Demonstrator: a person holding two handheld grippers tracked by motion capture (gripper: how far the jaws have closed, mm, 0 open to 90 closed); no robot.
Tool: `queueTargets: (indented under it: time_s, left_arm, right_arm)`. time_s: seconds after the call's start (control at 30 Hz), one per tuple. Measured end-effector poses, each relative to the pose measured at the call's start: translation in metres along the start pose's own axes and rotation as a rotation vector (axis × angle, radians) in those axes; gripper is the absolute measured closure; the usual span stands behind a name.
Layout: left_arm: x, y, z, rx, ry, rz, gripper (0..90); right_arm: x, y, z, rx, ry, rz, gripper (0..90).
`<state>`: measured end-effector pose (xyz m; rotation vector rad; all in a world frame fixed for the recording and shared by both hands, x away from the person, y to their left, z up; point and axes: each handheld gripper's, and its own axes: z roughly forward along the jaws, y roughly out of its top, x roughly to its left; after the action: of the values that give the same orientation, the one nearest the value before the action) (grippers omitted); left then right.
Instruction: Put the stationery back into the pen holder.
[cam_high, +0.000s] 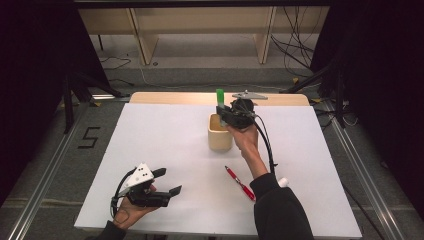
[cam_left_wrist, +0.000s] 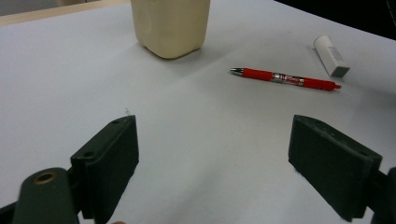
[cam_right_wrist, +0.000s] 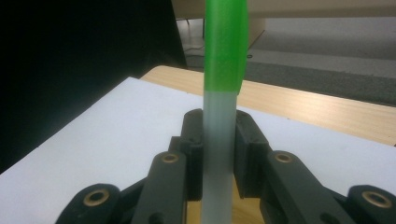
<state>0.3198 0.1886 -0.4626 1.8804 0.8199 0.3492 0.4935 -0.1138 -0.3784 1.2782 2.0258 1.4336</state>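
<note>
1. High view: the right gripper (cam_high: 226, 114) hangs over the beige cup (cam_high: 220, 134) at the far middle of the white table (cam_high: 165, 150), clamping a green-capped marker (cam_high: 220, 98) upright, cap on top. Holding it vertical over the mouth suits dropping it straight into the cup. A red pen (cam_high: 240, 183) lies nearer the person, by the right sleeve, with a small white cap-like piece (cam_high: 283, 182) beside it. The left gripper (cam_high: 167, 181) rests low at the near left, well apart from the work.
2. Left gripper view: its jaws stand wide with nothing between them, just bare table; ahead lie the cup (cam_left_wrist: 170, 25), the red pen (cam_left_wrist: 285, 78) and the white piece (cam_left_wrist: 331, 56).
3. Right gripper view: the jaws are drawn narrow, pads pressed on the marker's (cam_right_wrist: 219, 121) pale barrel below the green cap, keeping it upright.
</note>
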Motion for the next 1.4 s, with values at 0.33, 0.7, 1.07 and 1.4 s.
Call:
queueTargets:
  time_s: [0.33,0.7,1.07,1.4]
  left_arm:
    - [0.0,0.0,0.0,-0.001,0.001,0.0,15.7]
    - [0.001,-0.001,0.001,0.007,0.009,0.003,15.7]
    - [0.001,-0.001,0.001,0.012,0.012,0.004,15.7]
    - [0.001,-0.001,0.001,0.013,0.01,0.003,15.7]
  right_arm:
    - [0.001,-0.004,0.007,0.017,-0.01,-0.004,76.9]
    - [0.006,-0.011,0.017,0.038,-0.015,-0.022,76.8]
    - [0.006,-0.018,0.023,0.056,-0.025,-0.023,76.8]
    - [0.007,-0.021,0.026,0.078,-0.028,-0.025,69.4]
